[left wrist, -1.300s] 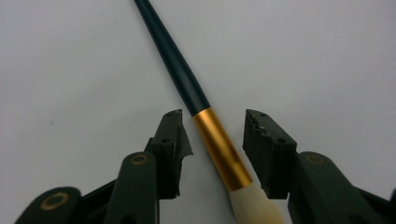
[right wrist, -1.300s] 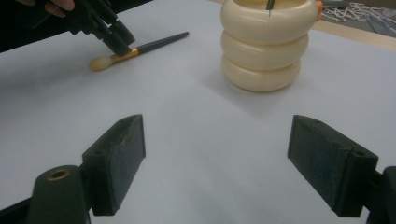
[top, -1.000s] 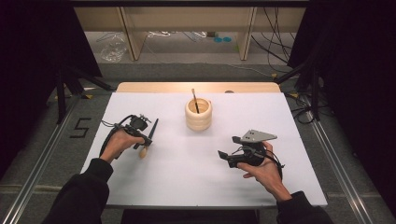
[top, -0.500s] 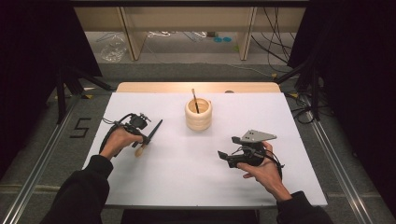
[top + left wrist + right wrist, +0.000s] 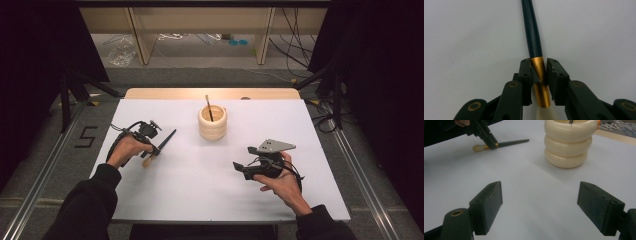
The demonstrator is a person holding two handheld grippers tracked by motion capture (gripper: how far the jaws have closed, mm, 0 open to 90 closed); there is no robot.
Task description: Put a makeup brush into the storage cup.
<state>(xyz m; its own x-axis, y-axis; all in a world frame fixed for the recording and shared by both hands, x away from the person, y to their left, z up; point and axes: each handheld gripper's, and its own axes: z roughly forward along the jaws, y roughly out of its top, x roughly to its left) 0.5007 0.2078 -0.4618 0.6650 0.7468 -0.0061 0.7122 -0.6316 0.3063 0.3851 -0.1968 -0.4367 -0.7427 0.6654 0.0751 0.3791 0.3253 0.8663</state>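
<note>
A makeup brush with a dark handle, gold ferrule and cream bristles lies on the white table at the left. My left gripper has just been closing and is now shut on it. In the left gripper view the pads clamp the gold ferrule, and the handle points away. My right gripper rests at the right front, open, with nothing between its jaws. A cream ribbed holder stands at the table's middle back with another brush in it.
In the right gripper view the holder stands ahead to the right, and the left gripper with its brush is far left. A wooden board borders the table's far edge. Cables and shelving lie on the floor beyond.
The left jaws have closed on the brush's ferrule, and the handle has swung slightly to the right. Both hands have stayed where they were.
</note>
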